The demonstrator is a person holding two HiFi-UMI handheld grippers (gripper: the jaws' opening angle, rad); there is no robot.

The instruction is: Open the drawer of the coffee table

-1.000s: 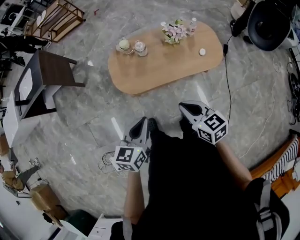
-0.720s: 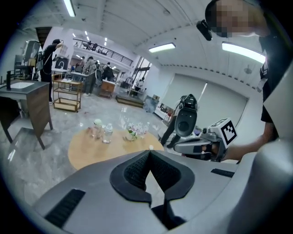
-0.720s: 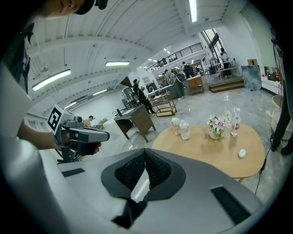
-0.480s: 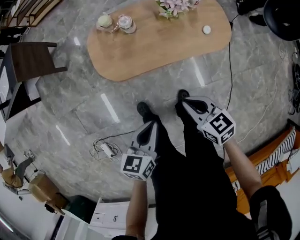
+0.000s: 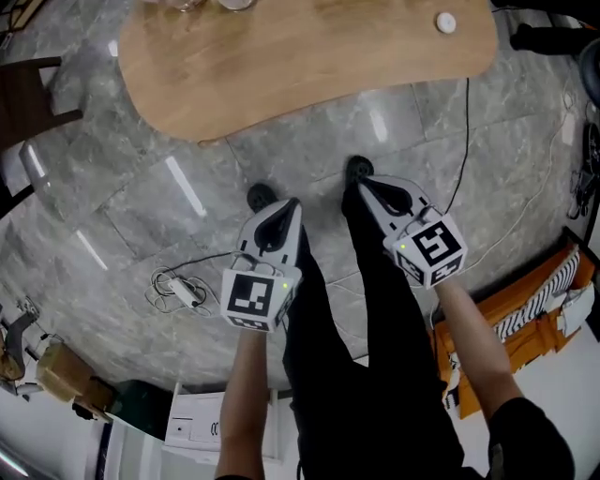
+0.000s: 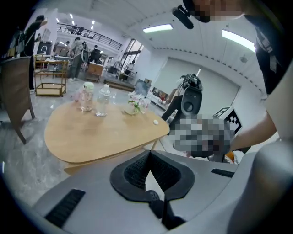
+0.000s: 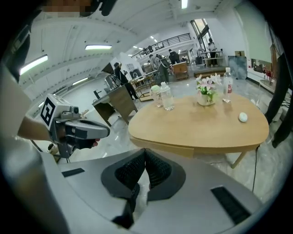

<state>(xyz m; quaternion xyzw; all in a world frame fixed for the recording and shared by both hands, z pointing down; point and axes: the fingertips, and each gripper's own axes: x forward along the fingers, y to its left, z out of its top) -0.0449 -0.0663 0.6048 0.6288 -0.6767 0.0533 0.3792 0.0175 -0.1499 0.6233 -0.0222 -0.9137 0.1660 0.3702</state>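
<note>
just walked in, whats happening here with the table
A person stands facing a wooden coffee table, holding a left gripper and a right gripper. Both grippers are shut and empty, pointing toward the table but short of it. Neither touches the table.

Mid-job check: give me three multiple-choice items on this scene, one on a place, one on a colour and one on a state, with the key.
1. Where is the coffee table relative to the grippers?
A under the left one; B ahead of both, untouched; C off to the far right.
2. What colour is the small round thing on it?
A red; B black; C white.
3. How do the left gripper and right gripper stand?
A both shut, empty; B both wide open; C left shut on a handle.

1 B: the head view shows floor between their tips and the table.
2 C: it shows white against the wood.
3 A: each gripper view shows its jaws together with nothing between them.
</note>
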